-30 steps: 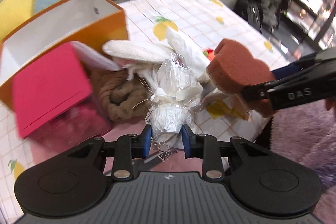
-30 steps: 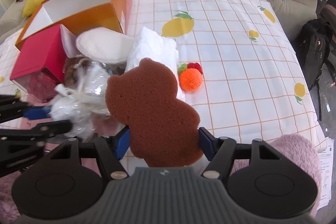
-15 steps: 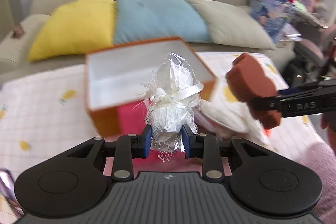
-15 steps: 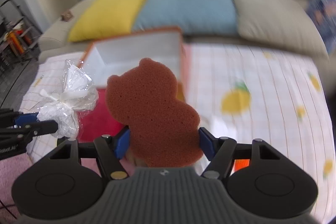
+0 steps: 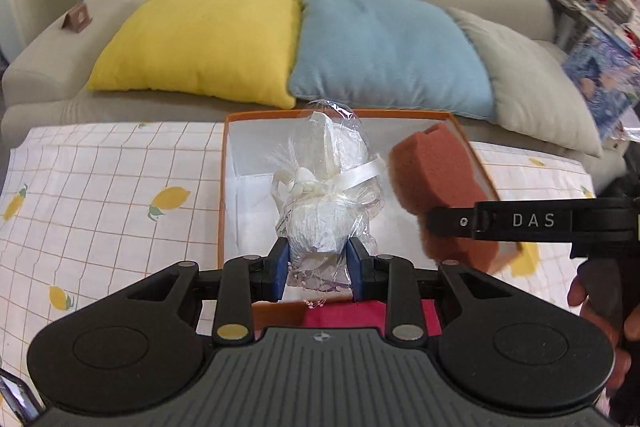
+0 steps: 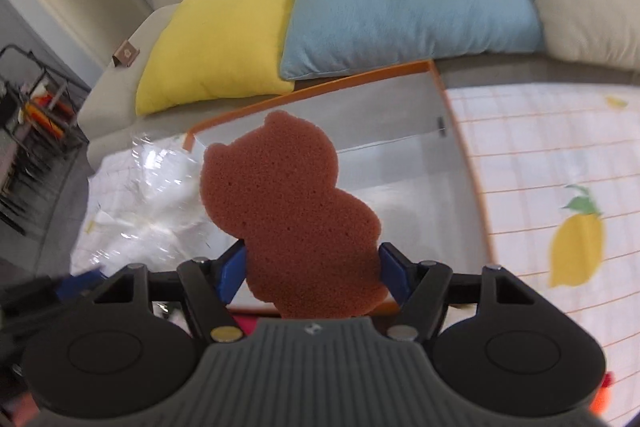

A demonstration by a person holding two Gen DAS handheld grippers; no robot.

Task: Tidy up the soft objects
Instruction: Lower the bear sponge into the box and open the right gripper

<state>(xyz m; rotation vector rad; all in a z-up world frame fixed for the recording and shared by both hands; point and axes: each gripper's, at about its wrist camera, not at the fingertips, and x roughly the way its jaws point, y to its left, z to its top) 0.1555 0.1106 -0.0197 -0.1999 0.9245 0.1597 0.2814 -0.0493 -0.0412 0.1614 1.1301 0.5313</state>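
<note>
Currently you hold two light, squashy items above the open orange box (image 5: 456, 119): left gripper (image 5: 317, 263) clamped low on the crinkly, slippery cellophane-wrapped bundle (image 5: 326, 195), right gripper (image 6: 312, 267) pinching the compressible brown bear-shaped sponge (image 6: 288, 203) by its base.

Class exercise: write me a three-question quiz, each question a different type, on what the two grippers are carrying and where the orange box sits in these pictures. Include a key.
1. True or false: the left gripper is shut on the brown bear-shaped sponge.
2. Multiple choice: the orange box lies (A) behind both carried items, (B) on the sofa, (C) under the yellow pillow.
3. Fill in: the cellophane-wrapped white bundle is tied with a white ____.

Key
1. False; the right gripper holds it.
2. A
3. ribbon
</note>
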